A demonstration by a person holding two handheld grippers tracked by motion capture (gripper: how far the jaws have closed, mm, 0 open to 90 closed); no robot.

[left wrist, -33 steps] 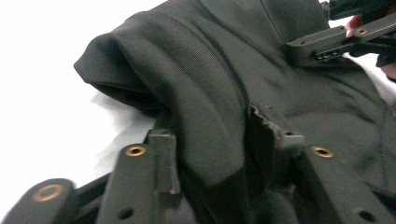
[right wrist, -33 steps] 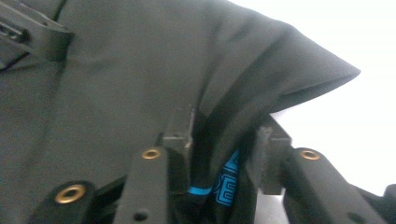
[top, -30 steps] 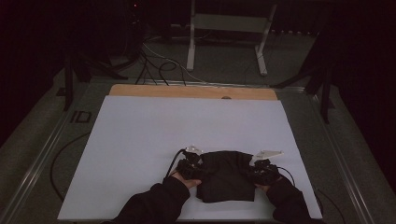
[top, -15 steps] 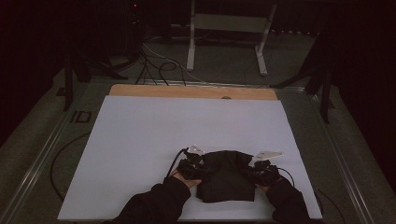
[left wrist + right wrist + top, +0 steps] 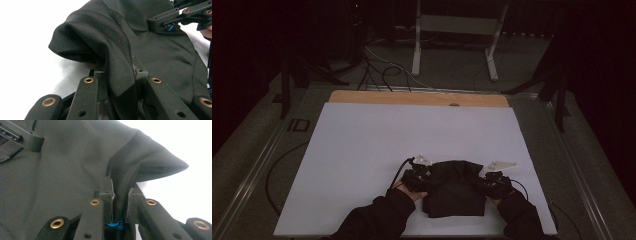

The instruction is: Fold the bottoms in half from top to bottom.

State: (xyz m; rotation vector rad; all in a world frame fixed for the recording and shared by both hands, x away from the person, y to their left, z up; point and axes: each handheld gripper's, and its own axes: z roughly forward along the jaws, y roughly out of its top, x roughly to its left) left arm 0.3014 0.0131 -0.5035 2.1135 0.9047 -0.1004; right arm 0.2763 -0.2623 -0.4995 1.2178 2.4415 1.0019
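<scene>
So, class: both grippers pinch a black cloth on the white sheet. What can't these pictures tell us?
- High view: what garment the black cloth is; dark, folded.
- Left gripper view: left gripper pads, wrapped in fabric.
- Right gripper view: blue label, cut off between jaws of the right gripper.

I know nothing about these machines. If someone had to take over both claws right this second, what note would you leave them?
Left claw: jaws have just been closing and now pinch a fold of the black cloth on its left side.
Right claw: jaws have just been closing too and now pinch a fold on the cloth's right side.
Where things are: the cloth lies bunched on the white sheet near the person's edge of the table, between the two hands.
Done: both sides gripped.
Left: probably lift and spread or fold the cloth; keep both claws shut so that it does not slip.
</scene>
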